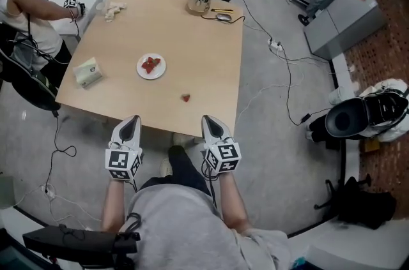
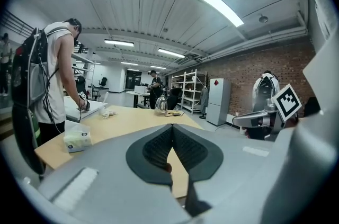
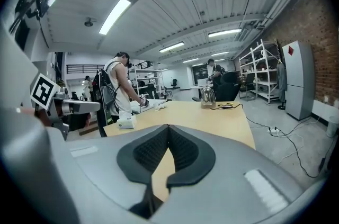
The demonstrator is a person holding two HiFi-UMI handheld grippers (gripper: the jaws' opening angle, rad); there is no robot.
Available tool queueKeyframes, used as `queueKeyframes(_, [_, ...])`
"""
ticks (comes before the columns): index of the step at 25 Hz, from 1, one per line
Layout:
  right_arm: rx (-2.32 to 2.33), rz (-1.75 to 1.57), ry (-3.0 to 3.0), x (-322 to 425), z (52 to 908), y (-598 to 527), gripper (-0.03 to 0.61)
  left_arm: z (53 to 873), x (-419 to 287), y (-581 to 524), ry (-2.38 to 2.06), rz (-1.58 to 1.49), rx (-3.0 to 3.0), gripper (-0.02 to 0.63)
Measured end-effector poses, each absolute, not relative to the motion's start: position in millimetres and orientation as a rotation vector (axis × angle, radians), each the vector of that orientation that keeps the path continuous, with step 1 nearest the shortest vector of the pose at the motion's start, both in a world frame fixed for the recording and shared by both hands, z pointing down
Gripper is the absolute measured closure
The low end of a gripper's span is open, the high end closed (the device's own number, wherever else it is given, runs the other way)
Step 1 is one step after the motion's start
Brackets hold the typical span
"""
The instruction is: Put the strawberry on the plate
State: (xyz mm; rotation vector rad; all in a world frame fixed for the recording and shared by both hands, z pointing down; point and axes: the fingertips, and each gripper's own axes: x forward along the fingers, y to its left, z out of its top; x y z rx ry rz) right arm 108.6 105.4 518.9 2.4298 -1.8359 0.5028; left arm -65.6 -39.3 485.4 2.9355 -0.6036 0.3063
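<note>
Left gripper (image 1: 131, 120) and right gripper (image 1: 209, 120) hang just off the table's (image 1: 192, 26) near edge, each with jaws together, empty. One strawberry (image 1: 185, 97) lies near that edge, apart from the mid-table plate (image 1: 160, 74), which holds red fruit (image 1: 150, 64).

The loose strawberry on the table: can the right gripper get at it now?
Probably yes: only bare table lies between the right gripper and the strawberry; its shut jaws must open first.
</note>
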Motion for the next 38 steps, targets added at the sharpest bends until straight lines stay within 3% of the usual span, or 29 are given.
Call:
queueKeyframes(27, [2.116, 0.785, -1.879, 190, 620, -19, 0.569, 549, 3, -137, -0.711, 0.503, 2.772, 0.594])
queueKeyframes(38, [1.982, 0.983, -1.868, 190, 681, -23, 0.512, 579, 8, -143, -0.727, 0.578, 2.707, 0.594])
